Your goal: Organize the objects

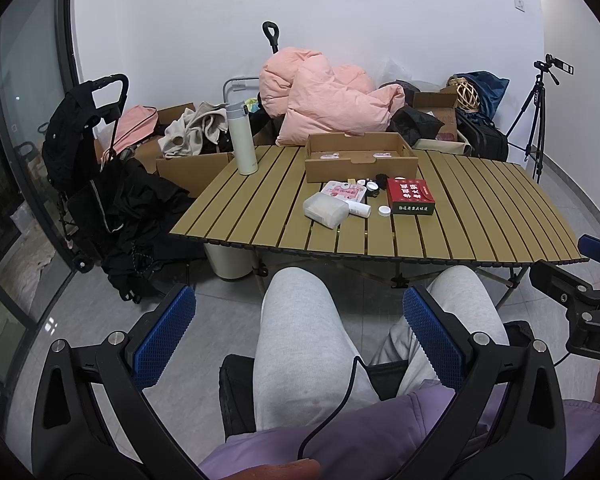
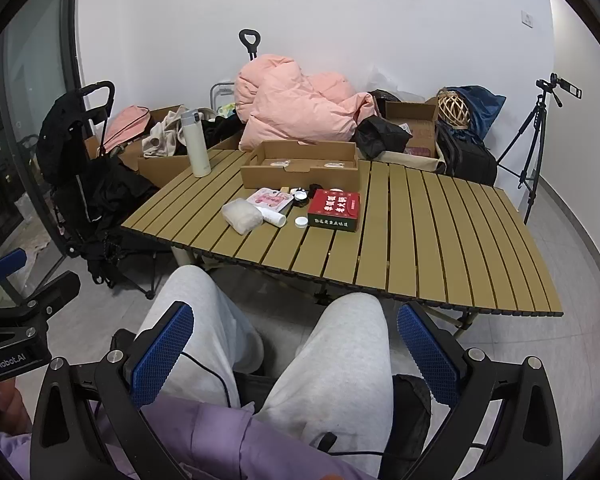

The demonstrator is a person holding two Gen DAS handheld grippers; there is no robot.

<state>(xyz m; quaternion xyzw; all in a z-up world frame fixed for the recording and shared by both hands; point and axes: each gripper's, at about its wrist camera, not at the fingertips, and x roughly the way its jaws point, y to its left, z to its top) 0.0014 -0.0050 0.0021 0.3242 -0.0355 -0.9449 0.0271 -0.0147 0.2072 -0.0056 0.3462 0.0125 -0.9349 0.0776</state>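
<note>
Hovering released left gripper (image 1: 299,332) and right gripper (image 2: 295,336), red-green box (image 1: 411,196), open cardboard tray (image 1: 360,156)

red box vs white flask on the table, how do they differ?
The red box lies flat and low; the white flask stands upright and tall. The box is rectangular with printed lettering, the flask a plain cylinder. The box sits among the small clutter; the flask stands apart near the far left corner. Both look closed.

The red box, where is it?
In both views the red box sits mid-table on the slatted table, right of the small white cap, just in front of the cardboard tray.
</note>
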